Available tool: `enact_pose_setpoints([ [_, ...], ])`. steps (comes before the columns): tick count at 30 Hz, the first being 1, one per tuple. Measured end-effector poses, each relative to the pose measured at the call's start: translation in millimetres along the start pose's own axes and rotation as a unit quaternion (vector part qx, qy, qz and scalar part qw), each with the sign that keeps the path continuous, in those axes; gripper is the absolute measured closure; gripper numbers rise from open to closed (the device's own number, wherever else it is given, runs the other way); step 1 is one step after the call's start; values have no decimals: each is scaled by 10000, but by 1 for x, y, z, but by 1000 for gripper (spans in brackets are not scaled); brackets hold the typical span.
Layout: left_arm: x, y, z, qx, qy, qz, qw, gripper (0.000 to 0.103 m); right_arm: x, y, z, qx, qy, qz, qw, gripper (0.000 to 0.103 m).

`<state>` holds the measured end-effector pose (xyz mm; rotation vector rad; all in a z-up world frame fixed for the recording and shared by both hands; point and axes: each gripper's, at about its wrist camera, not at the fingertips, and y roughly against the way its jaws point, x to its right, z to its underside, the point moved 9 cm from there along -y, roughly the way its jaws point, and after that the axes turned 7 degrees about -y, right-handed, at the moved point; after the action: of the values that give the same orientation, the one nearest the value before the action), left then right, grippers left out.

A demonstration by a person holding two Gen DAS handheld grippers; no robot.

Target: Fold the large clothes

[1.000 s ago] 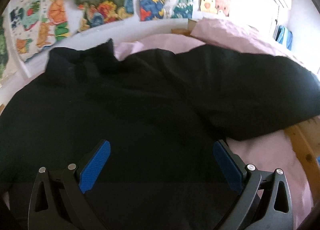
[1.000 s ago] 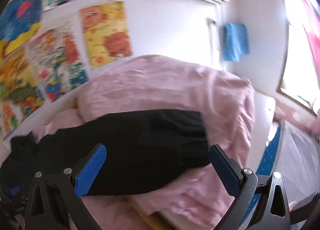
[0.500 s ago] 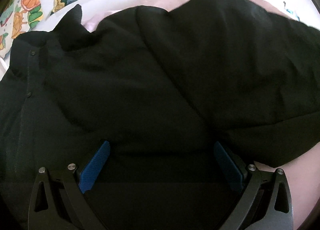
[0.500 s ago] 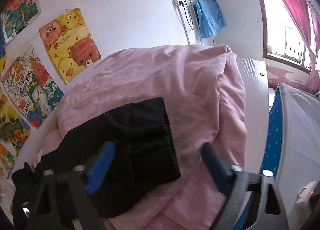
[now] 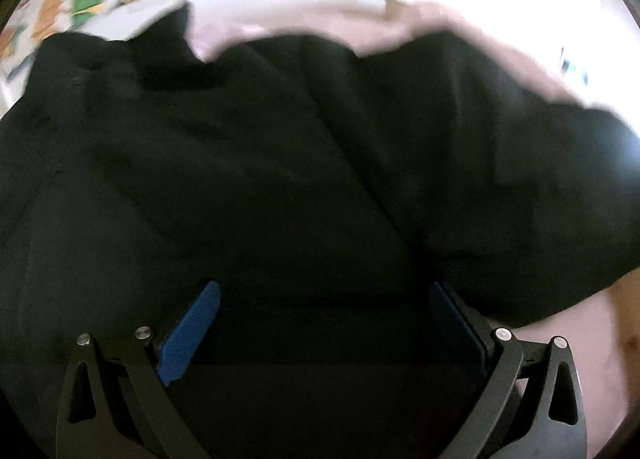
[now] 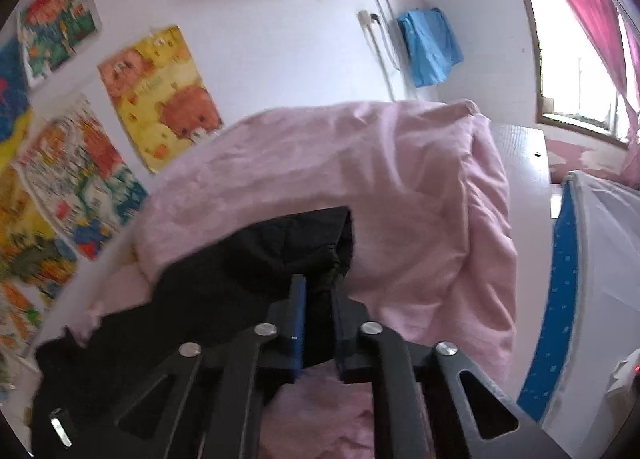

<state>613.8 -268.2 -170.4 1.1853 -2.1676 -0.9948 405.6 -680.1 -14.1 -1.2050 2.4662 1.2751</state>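
Pinching the sleeve cuff point(image 6: 332, 251) of the black garment point(image 5: 256, 187), the right tool point(image 6: 318, 299) had just been closing, and dark cloth sat between its blue pads point(image 6: 298, 311), which were pressed nearly together. The garment lay spread on the bed over pink bedding point(image 6: 400, 179); its sleeve ran away from the body toward the pink heap, so the long axis of that sleeve pointed out from the torso to the right tool. The left tool point(image 5: 324, 323) hung spread wide just above the garment's body, with cloth under and between its pads but nothing pinched as far as the blurred view showed. Judgement: the right hand was the nearer one to the cuff, so the fold likely called for carrying the sleeve inward across the body, toward the left tool's side.
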Motion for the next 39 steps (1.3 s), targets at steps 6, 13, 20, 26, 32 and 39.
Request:
enact_pose_setpoints([
  [6,-33,69,-12,418,377,366,9977,1,-55,36,3,137,160,-1010,9947,97],
  [13,-59,145,-4,575,1109,717,9896,1,-169,89,52,-57,1043,-2385,9655,97],
  [20,-105,174,3,725,1516,793,9826,1,-271,107,146,-729,1915,-3131,9273,97],
  [26,-157,188,31,769,2092,959,9701,1,-340,95,244,-1523,2542,-3476,8896,97],
  [32,-198,183,52,853,2694,1319,9501,1,-368,63,370,-2585,3441,-3271,8413,92],
  [39,-196,170,60,837,2550,1818,9460,1,-345,42,454,-3768,3997,-3134,7746,39],
])
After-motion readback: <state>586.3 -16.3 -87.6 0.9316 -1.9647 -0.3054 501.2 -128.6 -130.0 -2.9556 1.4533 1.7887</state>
